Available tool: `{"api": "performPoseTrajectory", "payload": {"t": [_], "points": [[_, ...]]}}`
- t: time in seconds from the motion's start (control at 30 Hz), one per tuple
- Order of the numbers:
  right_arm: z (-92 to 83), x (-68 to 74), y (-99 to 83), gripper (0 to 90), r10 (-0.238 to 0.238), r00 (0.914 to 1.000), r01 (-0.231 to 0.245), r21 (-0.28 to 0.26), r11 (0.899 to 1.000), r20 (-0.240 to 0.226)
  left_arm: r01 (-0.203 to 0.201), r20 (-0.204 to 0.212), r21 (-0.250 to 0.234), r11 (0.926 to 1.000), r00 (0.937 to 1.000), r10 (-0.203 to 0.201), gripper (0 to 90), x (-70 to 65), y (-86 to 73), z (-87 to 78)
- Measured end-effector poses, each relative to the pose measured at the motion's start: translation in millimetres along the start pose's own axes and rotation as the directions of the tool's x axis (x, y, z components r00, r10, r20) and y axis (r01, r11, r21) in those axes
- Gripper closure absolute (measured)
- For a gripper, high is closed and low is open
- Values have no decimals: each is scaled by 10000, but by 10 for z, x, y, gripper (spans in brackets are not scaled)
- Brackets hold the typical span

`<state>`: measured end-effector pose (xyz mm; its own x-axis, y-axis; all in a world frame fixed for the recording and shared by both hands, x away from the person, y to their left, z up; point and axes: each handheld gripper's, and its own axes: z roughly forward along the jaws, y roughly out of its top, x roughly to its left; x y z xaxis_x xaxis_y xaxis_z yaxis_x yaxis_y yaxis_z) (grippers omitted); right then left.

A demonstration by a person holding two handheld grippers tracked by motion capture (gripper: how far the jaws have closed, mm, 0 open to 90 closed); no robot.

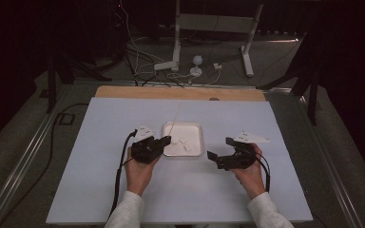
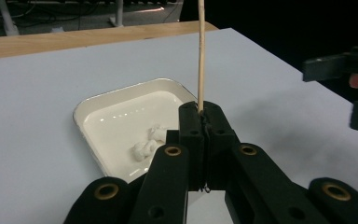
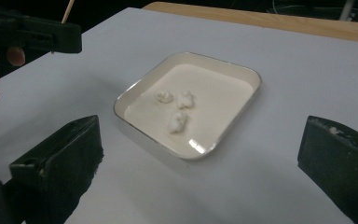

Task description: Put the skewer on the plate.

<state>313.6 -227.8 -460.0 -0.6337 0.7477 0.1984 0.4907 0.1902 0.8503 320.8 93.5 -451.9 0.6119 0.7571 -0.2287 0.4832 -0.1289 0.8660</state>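
Three white lumps [image 3: 176, 108] lie loose in the tray [image 3: 242, 116], near its middle and toward the person's side. The tray sits on the white sheet [image 1: 100, 180] between the two grippers.

Left gripper [image 2: 200, 114]: jaws closed on a thin wooden skewer [image 2: 201, 51]. The skewer's long axis runs forward from the jaw tips, away from the person and over the tray's left edge. In the left gripper view the lumps lie just left of and below the jaw tips, so the skewer does not yet point at them.

Right gripper [image 3: 200, 154]: jaws wide apart, nothing between them. It hovers right of the tray, aimed across at it, with the lumps straight ahead in the gap.

Judgement: the work appears to be spearing a lump. The left gripper is nearer the lumps. The coming move turns on tipping the skewer down toward a lump, or on the right gripper lifting one to it.
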Motion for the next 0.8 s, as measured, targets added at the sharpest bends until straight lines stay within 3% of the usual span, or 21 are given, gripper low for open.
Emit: {"api": "performPoseTrajectory", "payload": {"t": [0.4,0.47,0.8], "points": [[-351,-139,-222,0,97,9993,-88,-248,9997,358,87,-108,131,9999,9999,-85,894,-13,23,110],[-399,-174,-257,0,288,9987,-274,-344,9990,419,105,-155,192,9998,9998,-102,894,-8,19,130],[-522,-269,-292,0,593,9956,-542,-699,9961,724,282,-295,461,9985,9992,-269,892,2,-18,262]]}}
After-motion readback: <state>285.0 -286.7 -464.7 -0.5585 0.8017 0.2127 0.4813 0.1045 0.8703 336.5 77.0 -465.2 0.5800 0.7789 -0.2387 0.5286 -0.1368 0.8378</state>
